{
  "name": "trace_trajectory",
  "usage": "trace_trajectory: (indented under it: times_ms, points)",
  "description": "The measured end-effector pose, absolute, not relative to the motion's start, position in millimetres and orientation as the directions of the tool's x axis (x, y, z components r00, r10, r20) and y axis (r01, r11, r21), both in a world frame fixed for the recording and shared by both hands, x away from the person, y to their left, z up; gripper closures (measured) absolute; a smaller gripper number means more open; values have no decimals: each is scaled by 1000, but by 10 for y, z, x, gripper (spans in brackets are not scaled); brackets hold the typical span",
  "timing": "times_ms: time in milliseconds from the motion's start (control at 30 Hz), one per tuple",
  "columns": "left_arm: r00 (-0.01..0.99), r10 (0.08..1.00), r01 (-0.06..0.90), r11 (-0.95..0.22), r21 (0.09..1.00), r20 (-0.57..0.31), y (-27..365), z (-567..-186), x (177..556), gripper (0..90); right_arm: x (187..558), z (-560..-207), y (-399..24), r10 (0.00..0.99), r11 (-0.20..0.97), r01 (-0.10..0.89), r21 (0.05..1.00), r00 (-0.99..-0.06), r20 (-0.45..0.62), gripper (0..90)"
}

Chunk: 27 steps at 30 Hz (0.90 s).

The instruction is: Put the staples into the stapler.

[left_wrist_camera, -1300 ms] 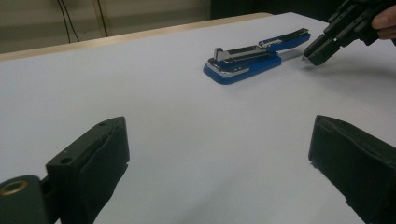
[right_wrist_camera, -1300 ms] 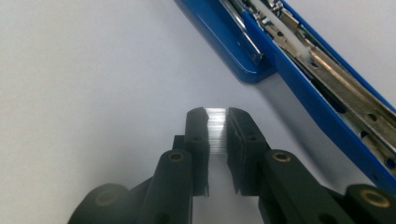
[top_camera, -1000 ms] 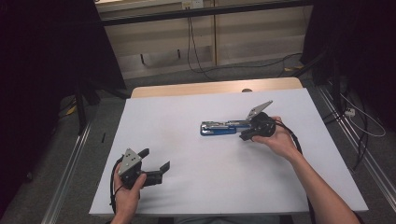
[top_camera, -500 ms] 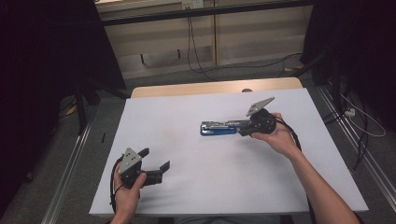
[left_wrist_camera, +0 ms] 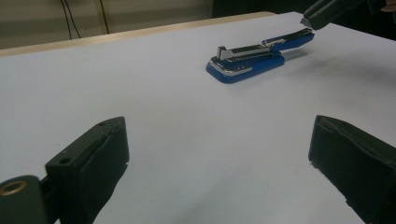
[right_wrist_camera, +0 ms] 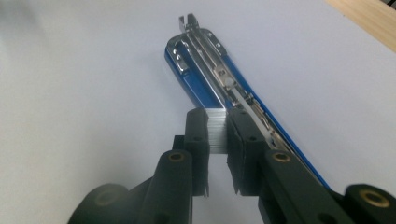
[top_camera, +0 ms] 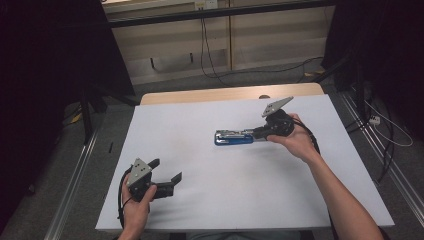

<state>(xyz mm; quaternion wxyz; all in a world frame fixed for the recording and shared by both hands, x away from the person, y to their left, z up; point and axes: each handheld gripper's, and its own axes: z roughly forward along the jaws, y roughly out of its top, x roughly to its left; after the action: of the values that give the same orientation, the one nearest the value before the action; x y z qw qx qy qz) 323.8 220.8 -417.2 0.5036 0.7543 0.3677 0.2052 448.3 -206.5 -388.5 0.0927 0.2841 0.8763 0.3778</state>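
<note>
**Staple strip held over the opened blue stapler**

A blue stapler with a bright metal magazine (top_camera: 234, 137) is seen lying opened on the white bench (top_camera: 210, 210), a little right of the middle and nearer the far edge than the near one. Its blue base rests flat on the surface, and the metal staple channel is exposed along its length (right_wrist_camera: 219, 74).

The right gripper (right_wrist_camera: 217, 133) is held at the stapler's right end, and its fingers (right_wrist_camera: 196, 135) are closed on a short silver strip of staples (right_wrist_camera: 216, 130). The strip is pinched upright between the two pads, just above the rear part of the channel; whether it touches the channel cannot be told. In the high view the same gripper (top_camera: 261, 133) is shown pointing left along the stapler.

The left gripper (top_camera: 167, 175) is held near the bench's near left corner, well apart from the stapler. Its fingers (left_wrist_camera: 100, 158) are spread wide with nothing between them.
</note>
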Motion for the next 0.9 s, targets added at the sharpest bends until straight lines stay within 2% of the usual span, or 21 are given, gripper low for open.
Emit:
trace_trajectory:
  times_ms: [567, 900]
  points:
    - [644, 763, 349, -221, 911, -62, 2220, -4174, 3243, 52, 4629, -3891, -1966, 574, 489, 433, 758, -813, 95, 792]
    - [651, 757, 350, -228, 909, -61, 2195, -4184, 3245, 52, 4723, -3854, -1846, 551, 505, 406, 762, -831, 77, 792]
